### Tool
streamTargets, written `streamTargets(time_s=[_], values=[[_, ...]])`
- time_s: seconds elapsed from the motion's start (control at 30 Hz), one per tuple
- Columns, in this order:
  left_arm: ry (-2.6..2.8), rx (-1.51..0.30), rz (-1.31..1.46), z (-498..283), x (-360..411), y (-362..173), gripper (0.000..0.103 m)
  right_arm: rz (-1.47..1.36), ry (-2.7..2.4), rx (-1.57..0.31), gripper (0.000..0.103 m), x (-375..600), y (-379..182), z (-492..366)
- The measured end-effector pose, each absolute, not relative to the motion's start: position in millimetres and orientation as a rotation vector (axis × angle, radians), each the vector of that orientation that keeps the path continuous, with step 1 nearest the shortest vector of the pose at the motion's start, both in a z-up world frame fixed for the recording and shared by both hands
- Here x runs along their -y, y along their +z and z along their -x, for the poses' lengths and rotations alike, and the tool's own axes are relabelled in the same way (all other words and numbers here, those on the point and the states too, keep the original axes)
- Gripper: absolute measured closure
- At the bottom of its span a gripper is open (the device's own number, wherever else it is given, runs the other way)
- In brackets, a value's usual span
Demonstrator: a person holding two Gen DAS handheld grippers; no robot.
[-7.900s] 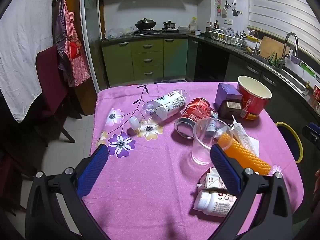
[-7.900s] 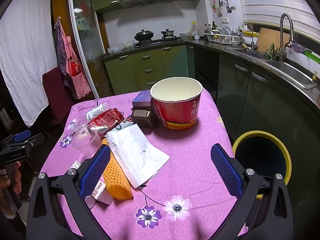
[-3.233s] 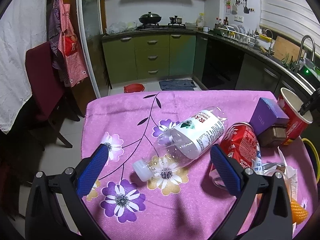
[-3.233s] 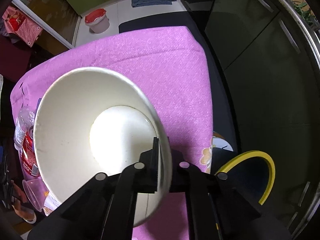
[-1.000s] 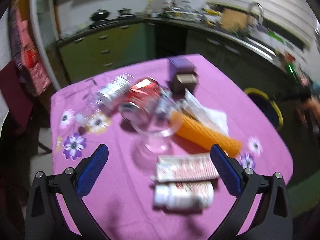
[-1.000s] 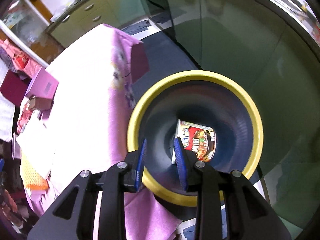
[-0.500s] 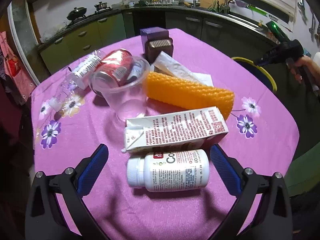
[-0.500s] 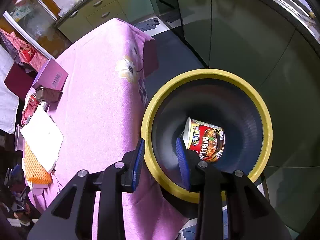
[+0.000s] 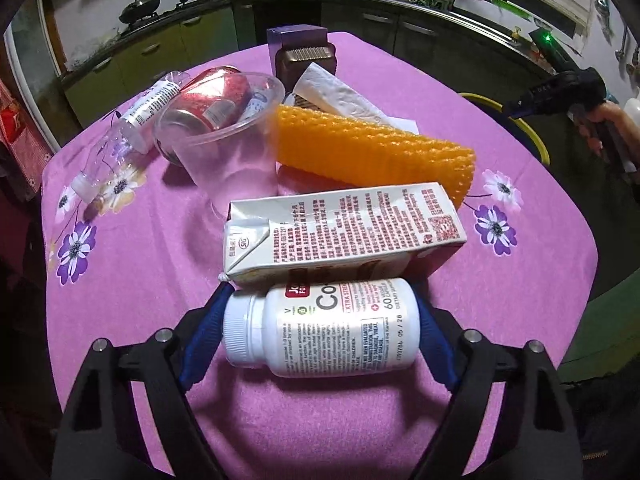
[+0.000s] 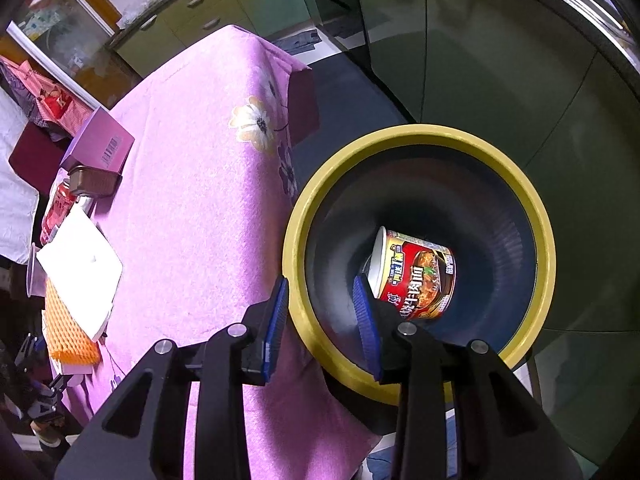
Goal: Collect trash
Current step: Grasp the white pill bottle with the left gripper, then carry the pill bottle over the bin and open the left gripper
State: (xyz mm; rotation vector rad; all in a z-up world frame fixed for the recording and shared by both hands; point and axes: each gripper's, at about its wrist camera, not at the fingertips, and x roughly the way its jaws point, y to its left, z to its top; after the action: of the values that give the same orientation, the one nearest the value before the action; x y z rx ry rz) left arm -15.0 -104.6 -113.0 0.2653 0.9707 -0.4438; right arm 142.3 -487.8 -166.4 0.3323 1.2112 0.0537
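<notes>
My left gripper has its blue pads against both ends of a white pill bottle lying on the pink tablecloth. A milk carton lies just behind it, then an orange foam sleeve, a clear plastic cup, a red can, a plastic bottle and a white napkin. My right gripper is open and empty above the near rim of the yellow-rimmed bin. A red noodle cup lies inside the bin.
A purple box and a brown box stand at the table's far side. The bin stands on the floor off the table's right edge, next to dark green cabinets. The kitchen counter runs behind.
My left gripper has moved down and forward and closed around the pill bottle. My right gripper has opened a little wider over the bin and drawn back slightly.
</notes>
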Motion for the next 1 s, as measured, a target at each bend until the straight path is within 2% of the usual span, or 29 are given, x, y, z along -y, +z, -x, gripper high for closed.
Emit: streamTargets(time_s=[0.23, 0.47, 0.67, 0.77, 1.0], values=[[-0.485, -0.960, -0.247, 28.4, 95.8, -94.7, 0.023, -0.337, 0.055, -1.207, 0.069, 487.1, -166.6, -137.1], [-0.612, -0.852, -0.254, 30.4, 117.7, -28.2, 0.023, -0.338, 0.024, -1.155, 0.069, 498.6, -151.1, -121.0], [-0.835, -0.815, -0.280, -6.5, 220.1, 6.7, 0.023, -0.289, -0.076, -1.071, 0.069, 525.3, -119.7, -82.4], [-0.893, -0.798, -0.318, -21.2, 280.8, 9.2, 0.023, -0.287, -0.123, -1.032, 0.064, 545.7, -109.8, -58.0], [-0.934, -0.880, -0.376, -71.5, 429.8, -28.6, 0.023, -0.354, -0.175, -0.998, 0.063, 595.3, -115.1, -17.1]])
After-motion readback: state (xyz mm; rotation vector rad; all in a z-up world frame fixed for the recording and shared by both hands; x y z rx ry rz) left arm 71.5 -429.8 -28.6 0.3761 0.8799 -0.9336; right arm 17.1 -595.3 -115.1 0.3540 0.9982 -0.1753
